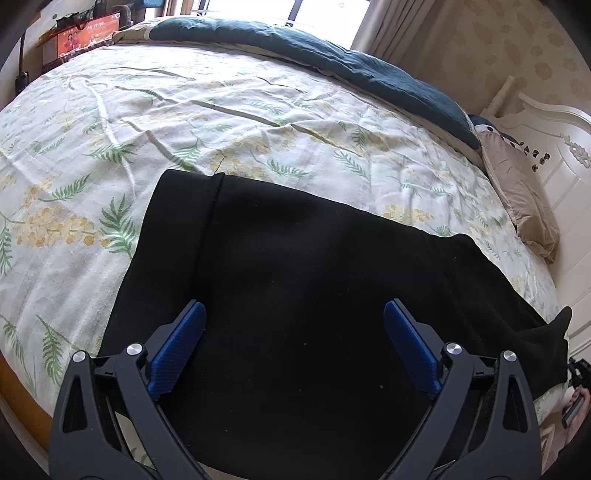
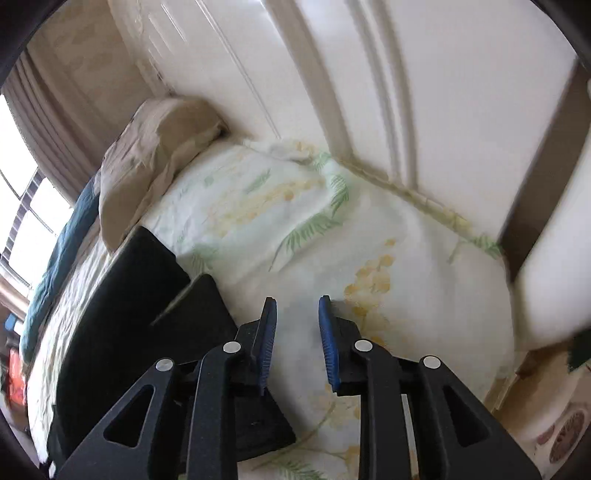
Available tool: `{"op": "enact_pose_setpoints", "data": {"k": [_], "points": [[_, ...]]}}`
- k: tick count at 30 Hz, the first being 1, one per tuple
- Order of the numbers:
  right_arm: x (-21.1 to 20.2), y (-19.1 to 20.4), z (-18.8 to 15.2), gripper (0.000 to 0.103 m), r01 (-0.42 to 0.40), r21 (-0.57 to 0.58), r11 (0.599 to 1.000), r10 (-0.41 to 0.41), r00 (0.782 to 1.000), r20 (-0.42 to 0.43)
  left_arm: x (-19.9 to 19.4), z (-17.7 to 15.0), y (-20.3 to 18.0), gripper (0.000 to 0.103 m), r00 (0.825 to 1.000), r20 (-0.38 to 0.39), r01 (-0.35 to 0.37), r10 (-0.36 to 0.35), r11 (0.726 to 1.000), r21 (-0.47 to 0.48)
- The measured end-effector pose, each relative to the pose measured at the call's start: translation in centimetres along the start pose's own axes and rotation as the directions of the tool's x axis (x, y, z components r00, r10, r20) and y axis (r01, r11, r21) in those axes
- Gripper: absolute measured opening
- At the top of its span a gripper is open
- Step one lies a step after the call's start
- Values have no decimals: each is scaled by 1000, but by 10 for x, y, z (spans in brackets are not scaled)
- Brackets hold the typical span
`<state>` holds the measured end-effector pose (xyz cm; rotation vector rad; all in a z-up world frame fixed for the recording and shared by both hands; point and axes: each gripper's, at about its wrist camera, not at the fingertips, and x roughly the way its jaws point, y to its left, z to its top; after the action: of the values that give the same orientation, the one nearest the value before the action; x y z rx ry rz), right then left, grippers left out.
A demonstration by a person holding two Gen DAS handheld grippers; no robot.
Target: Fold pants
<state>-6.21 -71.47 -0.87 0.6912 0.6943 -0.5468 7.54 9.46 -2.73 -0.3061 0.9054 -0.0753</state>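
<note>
Black pants (image 1: 295, 280) lie spread flat on the floral bedsheet (image 1: 110, 155). My left gripper (image 1: 293, 314) hovers over the near part of the pants with its blue pads wide apart and nothing between them. In the right wrist view the pants (image 2: 122, 317) lie at the left, their two leg ends pointing toward the headboard. My right gripper (image 2: 297, 308) is to the right of the leg ends over the bare sheet (image 2: 295, 221), its pads a small gap apart and empty.
A dark teal duvet (image 1: 332, 59) lies bunched along the far side of the bed. A beige pillow (image 2: 155, 158) rests against the white headboard (image 2: 332, 74). A window with curtains is beyond the bed. A bright red screen (image 1: 88, 35) is at far left.
</note>
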Motion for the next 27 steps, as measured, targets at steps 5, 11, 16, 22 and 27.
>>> {"op": "enact_pose_setpoints", "data": {"k": [5, 11, 16, 22, 27], "points": [[20, 27, 10, 42, 17, -118, 993, -17, 1000, 3, 1, 0, -1, 99, 1000, 3, -1, 1, 1000, 2], [41, 33, 15, 8, -50, -136, 989, 37, 995, -97, 2, -1, -3, 99, 1000, 8, -9, 9, 1000, 11], [44, 31, 18, 0, 149, -126, 981, -154, 988, -26, 5, -1, -6, 100, 1000, 15, -27, 27, 999, 25], [16, 25, 9, 11, -202, 129, 971, 201, 979, 18, 5, 0, -3, 100, 1000, 18, -16, 16, 1000, 15], [45, 39, -2, 41, -237, 237, 942, 262, 962, -81, 6, 0, -1, 100, 1000, 19, -13, 13, 1000, -2]]}}
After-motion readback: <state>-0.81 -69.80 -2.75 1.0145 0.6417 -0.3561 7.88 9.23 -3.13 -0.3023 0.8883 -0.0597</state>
